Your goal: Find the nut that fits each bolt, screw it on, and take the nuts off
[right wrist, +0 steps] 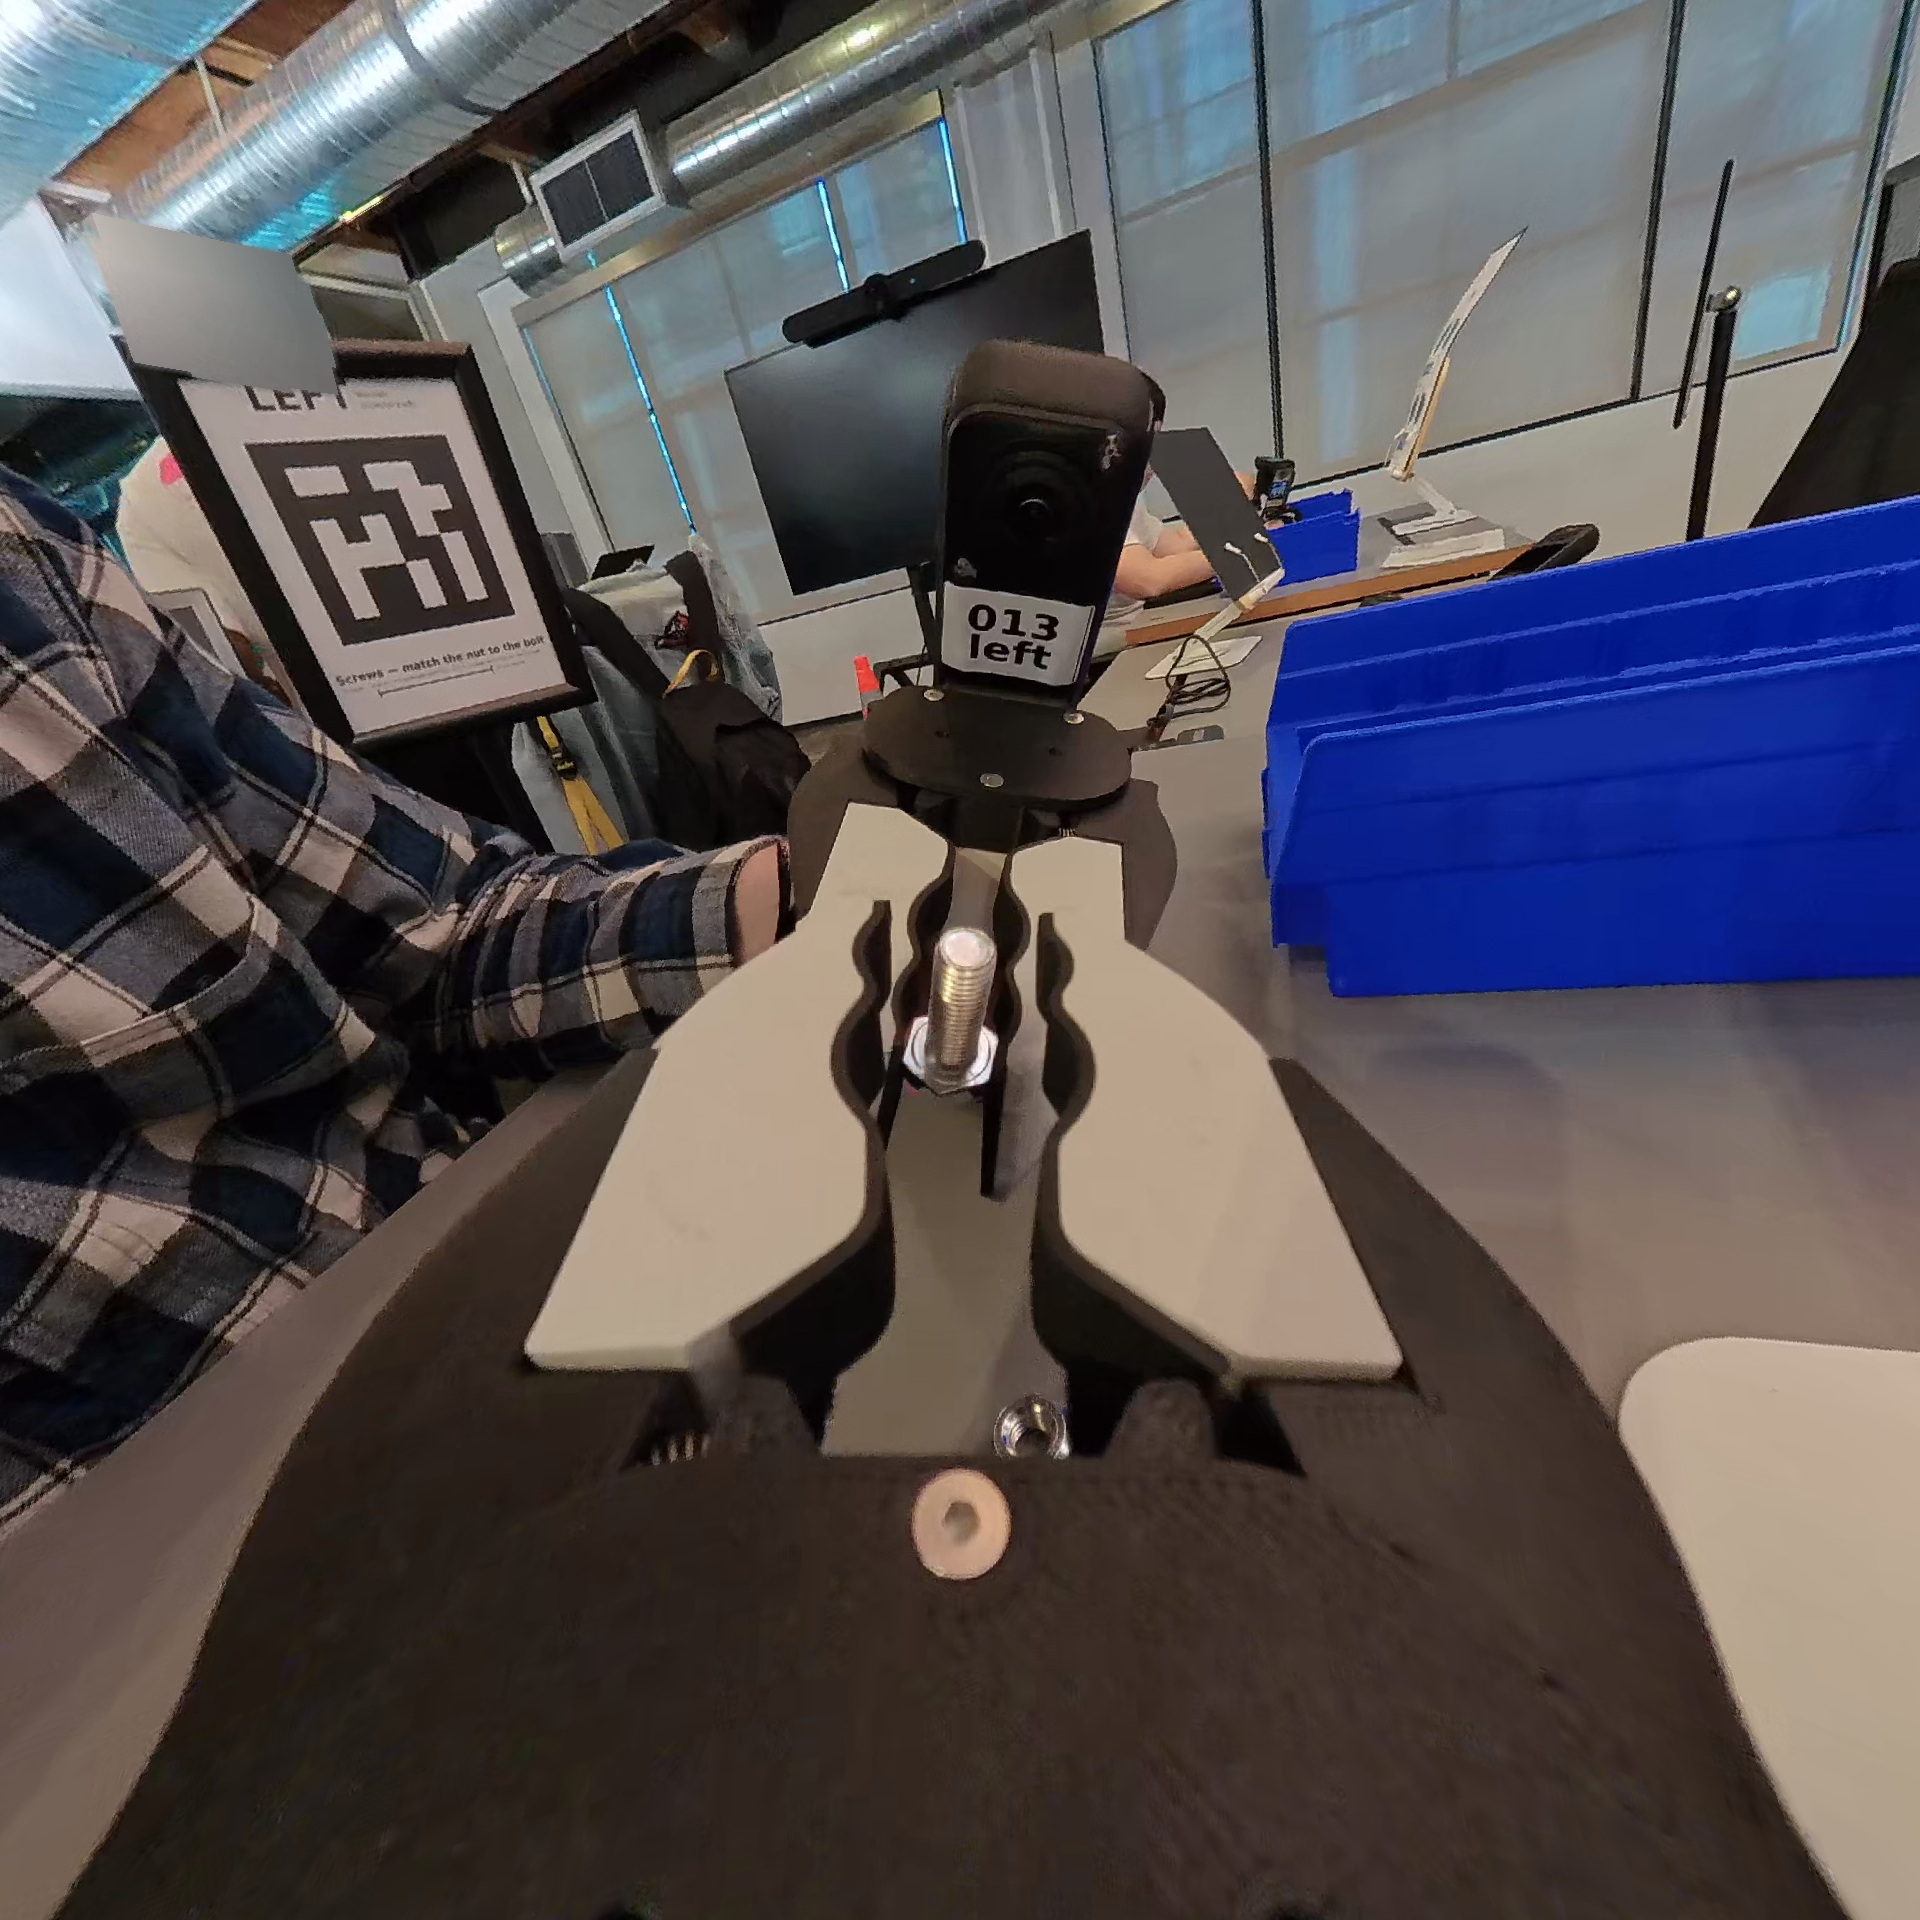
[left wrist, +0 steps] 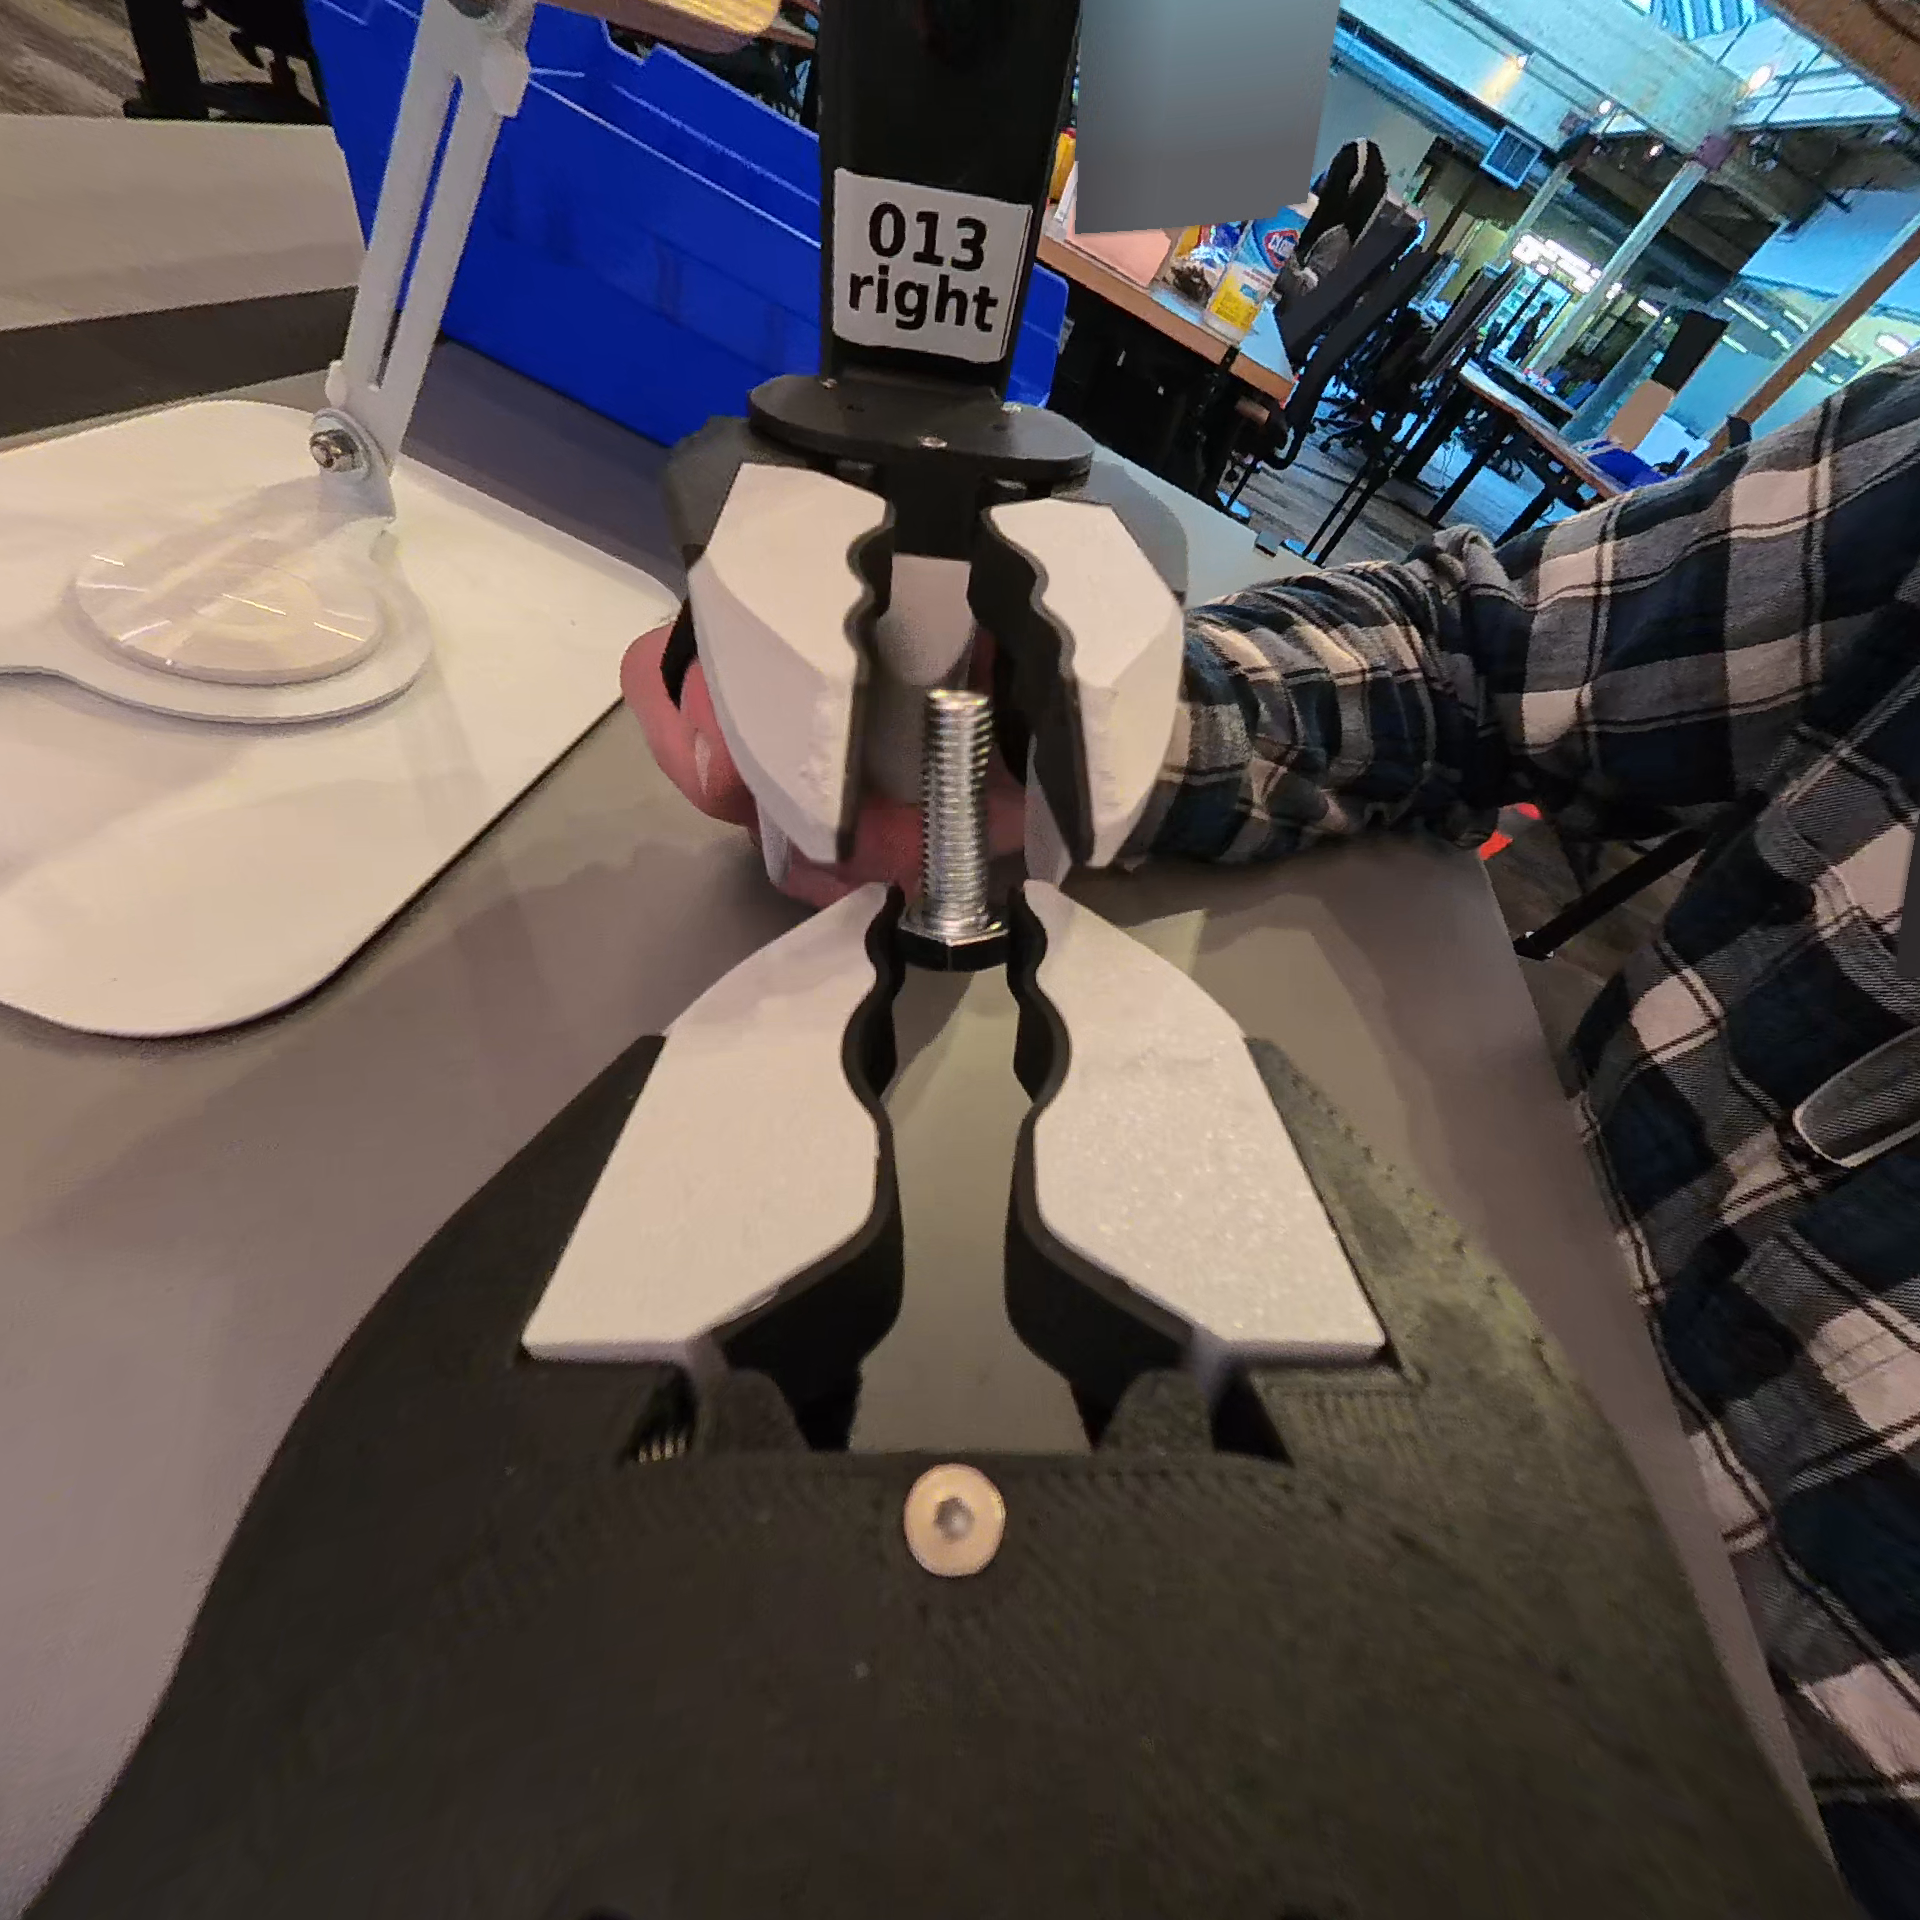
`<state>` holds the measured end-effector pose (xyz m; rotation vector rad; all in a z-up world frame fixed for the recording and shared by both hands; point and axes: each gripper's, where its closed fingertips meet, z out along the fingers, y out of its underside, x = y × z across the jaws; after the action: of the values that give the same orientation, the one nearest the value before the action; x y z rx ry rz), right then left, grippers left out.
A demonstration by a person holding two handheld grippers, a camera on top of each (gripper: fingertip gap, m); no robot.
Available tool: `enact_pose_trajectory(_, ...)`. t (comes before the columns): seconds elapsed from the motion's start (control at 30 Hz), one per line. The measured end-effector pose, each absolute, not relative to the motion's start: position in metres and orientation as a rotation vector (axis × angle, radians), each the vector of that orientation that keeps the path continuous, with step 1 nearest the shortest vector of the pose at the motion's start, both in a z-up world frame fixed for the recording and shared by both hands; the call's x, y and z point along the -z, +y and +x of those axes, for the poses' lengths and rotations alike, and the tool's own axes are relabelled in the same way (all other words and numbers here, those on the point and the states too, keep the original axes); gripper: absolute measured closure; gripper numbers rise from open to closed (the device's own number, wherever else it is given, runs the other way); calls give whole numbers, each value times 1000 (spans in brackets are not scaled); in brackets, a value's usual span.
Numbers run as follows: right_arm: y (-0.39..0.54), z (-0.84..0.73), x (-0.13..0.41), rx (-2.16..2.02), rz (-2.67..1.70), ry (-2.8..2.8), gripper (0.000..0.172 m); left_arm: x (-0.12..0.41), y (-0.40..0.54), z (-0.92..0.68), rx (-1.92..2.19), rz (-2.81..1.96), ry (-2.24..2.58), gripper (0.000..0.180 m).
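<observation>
Bright zinc-coloured steel: the bolt [left wrist: 954, 805] stands upright just above the grey table [left wrist: 312, 1143], threaded shank pointing up, its hex head [left wrist: 951, 940] at the bottom. No nut is on the thread. I'd judge it small but dense for its size, completely rigid, nothing fragile about it. The thread will bite a pad a little, while the flats of the head are smooth and would turn in a slack hold. The head is the sensible place to take it, across two opposite flats, leaving the whole shank free for a nut.

That is how it is held now. The left gripper [left wrist: 951, 935] has its dark fingertips closed in on the head from either side, pads against it, so the bolt is pinched at its base.

The right gripper [right wrist: 961, 997] comes in from the opposite side and stands parted around the shank; from the left wrist view there is clear space between its fingers [left wrist: 1049, 727] and the thread, so it grips nothing.

A single loose nut [right wrist: 1031, 1429] lies on the table close under the right gripper's body. Farther out are blue bins [right wrist: 1600, 790] and a white stand base [left wrist: 208, 727].
</observation>
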<state>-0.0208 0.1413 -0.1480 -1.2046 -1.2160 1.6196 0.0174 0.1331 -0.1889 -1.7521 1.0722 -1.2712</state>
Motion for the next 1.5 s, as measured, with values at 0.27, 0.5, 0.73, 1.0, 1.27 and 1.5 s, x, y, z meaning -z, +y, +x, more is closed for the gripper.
enact_pose_trajectory(0.27, 142, -19, 147, -1624, -1195, -1208, 161, 182, 135, 16, 1287, -1707, 1048, 162)
enact_pose_trajectory(0.5, 141, -20, 148, -1612, -1197, -1218, 162, 182, 134, 16, 1306, -1700, 1041, 159)
enact_pose_trajectory(0.73, 140, -21, 148, -1610, -1198, -1229, 162, 182, 135, 15, 1308, -1697, 1042, 162)
enact_pose_trajectory(1.0, 143, -18, 145, -1615, -1192, -1189, 148, 181, 139, 12, 1244, -1692, 1042, 162)
enact_pose_trajectory(1.27, 149, 1, 170, -1368, -1276, -1386, 153, 172, 156, -11, 1157, -1682, 946, 162)
enact_pose_trajectory(1.5, 134, 4, 219, -1121, -1386, -1745, 148, 174, 156, -11, 1112, -1685, 979, 162)
